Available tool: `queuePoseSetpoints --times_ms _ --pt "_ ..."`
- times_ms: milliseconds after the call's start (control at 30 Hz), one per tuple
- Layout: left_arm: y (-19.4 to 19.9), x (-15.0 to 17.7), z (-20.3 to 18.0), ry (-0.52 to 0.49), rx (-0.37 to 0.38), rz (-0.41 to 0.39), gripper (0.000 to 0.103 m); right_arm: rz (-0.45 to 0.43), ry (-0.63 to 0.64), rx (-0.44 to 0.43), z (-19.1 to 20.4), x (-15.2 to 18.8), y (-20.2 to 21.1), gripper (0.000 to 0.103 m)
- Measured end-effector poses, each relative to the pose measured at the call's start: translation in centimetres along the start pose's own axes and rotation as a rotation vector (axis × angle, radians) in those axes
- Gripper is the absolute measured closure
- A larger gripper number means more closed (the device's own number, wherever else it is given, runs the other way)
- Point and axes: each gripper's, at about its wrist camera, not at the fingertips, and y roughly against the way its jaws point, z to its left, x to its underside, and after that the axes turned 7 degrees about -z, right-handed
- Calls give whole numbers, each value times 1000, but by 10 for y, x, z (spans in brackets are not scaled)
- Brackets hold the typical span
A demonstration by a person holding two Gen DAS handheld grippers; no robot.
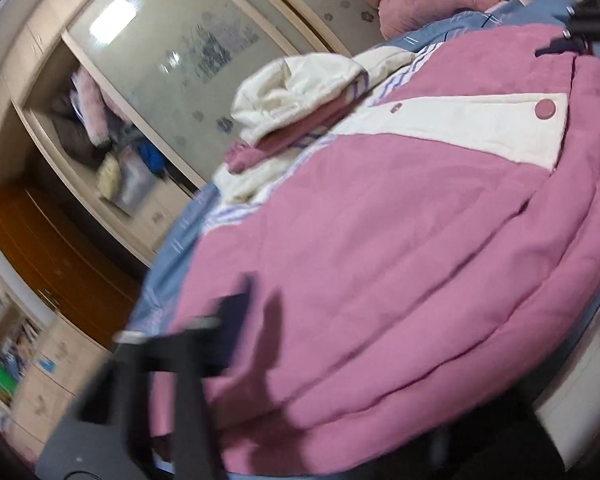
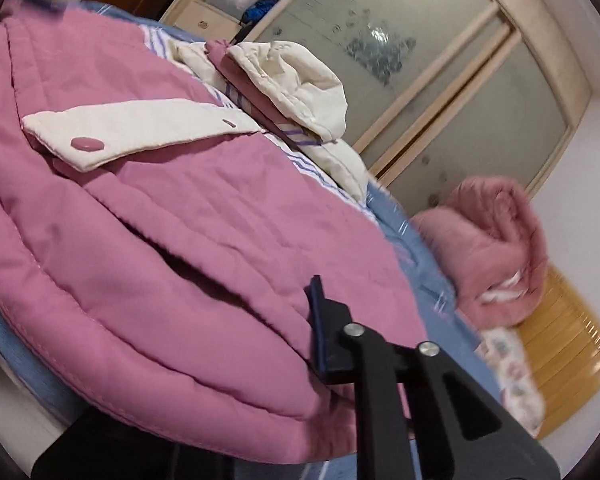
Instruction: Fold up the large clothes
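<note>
A pink padded jacket (image 1: 380, 248) with a cream button placket (image 1: 460, 124) and a cream hood (image 1: 292, 92) lies on a blue bedsheet (image 1: 172, 264). It also fills the right wrist view (image 2: 180, 208), hood (image 2: 300, 84) at the far end. My left gripper (image 1: 204, 344) is at the jacket's lower left edge; one blurred black finger (image 1: 236, 320) lies over the pink fabric, the other is hidden. My right gripper (image 2: 320, 360) is at the jacket's right hem; one finger (image 2: 320, 332) rests against the fabric, the other is hidden below. The right gripper also shows in the left wrist view (image 1: 580, 28).
A wardrobe with frosted sliding doors (image 1: 188, 60) stands beyond the bed, one side open with piled clothes (image 1: 96, 132). A rolled pink quilt (image 2: 496, 248) lies on the bed beside the jacket. Drawers (image 1: 52, 380) and an orange wooden panel (image 1: 60, 264) are at the left.
</note>
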Motion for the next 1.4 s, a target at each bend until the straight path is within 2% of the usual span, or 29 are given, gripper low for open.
queuePoseSetpoints --times_ms 67,200,333,467,733,1133,1167,1233,1400 --pt "-4 1 5 82 62 43 85 6 -73 -36 -9 -3 1 94" --pt "-10 -2 21 219 138 100 87 23 -122 -74 -12 -5 2 95" --pt "-13 -8 28 263 156 139 87 24 -147 -89 -21 -13 1 95" --pt "-11 -19 41 311 166 134 87 7 -167 -89 -33 -23 5 95" --pt "-6 -44 63 306 137 83 86 -59 -169 -57 -59 -52 9 95" --pt "-26 -117 120 241 4 -55 82 -184 -164 12 -111 -118 -17 96" --pt "-29 -122 123 237 -3 -64 83 -188 -171 11 -115 -122 -19 97" --pt "-35 -131 124 225 2 -74 93 -185 -187 -3 -121 -126 -24 97" --pt "-40 -125 116 219 17 -60 95 -153 -205 -47 -121 -120 -28 97"
